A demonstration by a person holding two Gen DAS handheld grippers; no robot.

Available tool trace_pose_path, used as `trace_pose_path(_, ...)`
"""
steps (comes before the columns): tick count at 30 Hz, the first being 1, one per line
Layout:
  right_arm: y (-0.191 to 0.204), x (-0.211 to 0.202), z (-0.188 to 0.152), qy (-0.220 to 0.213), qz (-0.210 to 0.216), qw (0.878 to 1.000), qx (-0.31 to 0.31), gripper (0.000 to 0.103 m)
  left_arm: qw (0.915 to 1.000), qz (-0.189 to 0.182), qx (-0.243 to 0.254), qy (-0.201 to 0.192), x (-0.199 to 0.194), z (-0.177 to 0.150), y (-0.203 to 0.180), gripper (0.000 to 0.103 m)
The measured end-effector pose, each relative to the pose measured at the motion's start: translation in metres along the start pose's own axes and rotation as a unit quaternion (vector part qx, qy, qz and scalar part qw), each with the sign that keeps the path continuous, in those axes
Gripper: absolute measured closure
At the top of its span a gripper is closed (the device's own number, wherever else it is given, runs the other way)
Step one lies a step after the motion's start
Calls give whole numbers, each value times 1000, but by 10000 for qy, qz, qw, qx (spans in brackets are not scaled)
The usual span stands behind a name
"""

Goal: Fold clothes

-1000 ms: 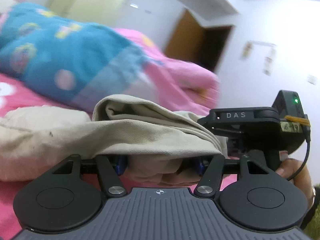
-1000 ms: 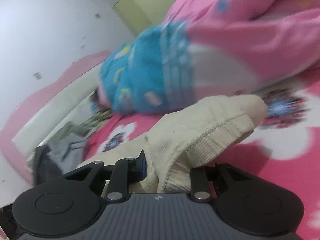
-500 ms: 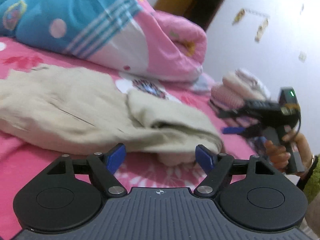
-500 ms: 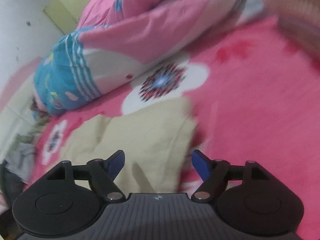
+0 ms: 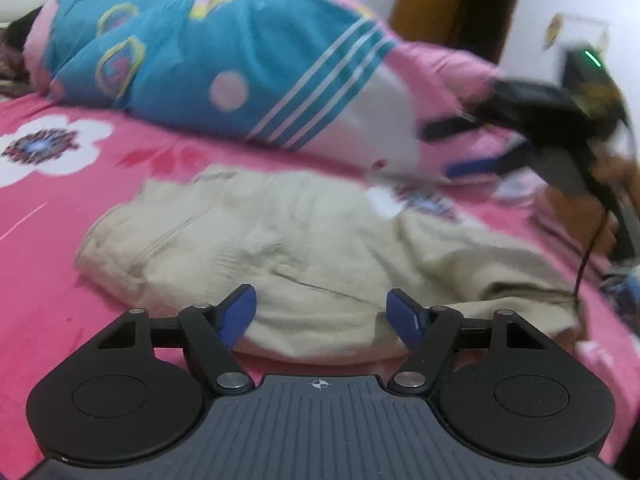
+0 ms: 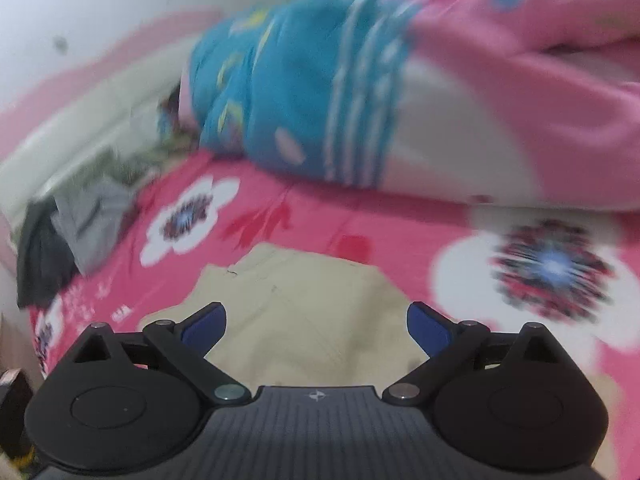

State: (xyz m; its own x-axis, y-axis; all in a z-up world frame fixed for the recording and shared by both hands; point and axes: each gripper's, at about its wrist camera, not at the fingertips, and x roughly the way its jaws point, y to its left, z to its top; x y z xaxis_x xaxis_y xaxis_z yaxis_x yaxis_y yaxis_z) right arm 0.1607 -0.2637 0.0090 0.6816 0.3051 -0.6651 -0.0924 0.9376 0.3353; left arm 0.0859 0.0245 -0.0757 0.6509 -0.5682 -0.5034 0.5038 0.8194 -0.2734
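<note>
Left gripper (image 5: 321,306): we find its jaws spread wide and holding nothing. Its blue fingertips (image 5: 239,314) hang just over the near edge of the beige garment (image 5: 280,240), one pad to either side of the cloth's near hem; contact cannot be confirmed through the blur.

We record the beige garment lying loosely heaped on the pink flowered bedsheet (image 5: 52,208), spreading ahead of the left gripper and off to its right, where a folded-over layer rises. Behind it, across the bed, lies a rolled blue and pink blanket (image 5: 224,60). At the far right of the left wrist view we see the right gripper (image 5: 472,148), blurred, raised above the sheet beyond the garment's right end, with a hand (image 5: 612,184) on its handle.

Right gripper (image 6: 316,322), from its own camera: jaws likewise wide apart and empty. The garment (image 6: 304,312) lies flat directly ahead and beneath, between the two blue pads, and runs under the gripper body. At the left of that view, near the bed's edge, we note a pile of grey and dark clothing (image 6: 72,232), well apart from the garment.
</note>
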Motion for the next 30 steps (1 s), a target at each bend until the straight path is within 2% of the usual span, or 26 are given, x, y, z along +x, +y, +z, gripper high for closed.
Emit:
trace_pose_path(4,1,70,26,315,-130,9994,92,4,9998,74,161,88,1,1,-1,30)
trace_pose_path(8,-17,111,29,754,-198,9958,486,5,9996,91,209,166,2,0,-1,30)
trace_pose_path(11,-25,113,23,827,-79,9944,651,19,9998,41,115,182,0,1,2,30)
trace_pose_path(13,-25,106,18,802,22,9949,612,37,9998,23,79,175,-1,0,3,30)
trace_pose_path(14,-25,102,16,795,54,9951,585,40,9998,30,93,161,-1,0,2,30)
trace_pose_path(16,-21,91,13,712,21,9962,499,63,9998,56,124,124,-2,-2,0,30)
trace_pose_path(17,-19,84,11,651,-4,9968,453,68,9999,61,125,100,-3,-2,0,30)
trace_pose_path(18,-17,77,10,591,-30,9974,407,77,9999,62,116,57,-3,-2,0,30)
trace_pose_path(22,0,35,-3,276,177,9992,231,88,9998,82,127,-116,-5,-3,-1,30)
trace_pose_path(26,20,-9,-16,-53,439,9990,57,92,9994,42,87,-340,-13,-1,1,30)
trace_pose_path(30,41,-52,-31,-360,708,9968,-125,94,9948,-368,220,-925,-46,0,-3,28)
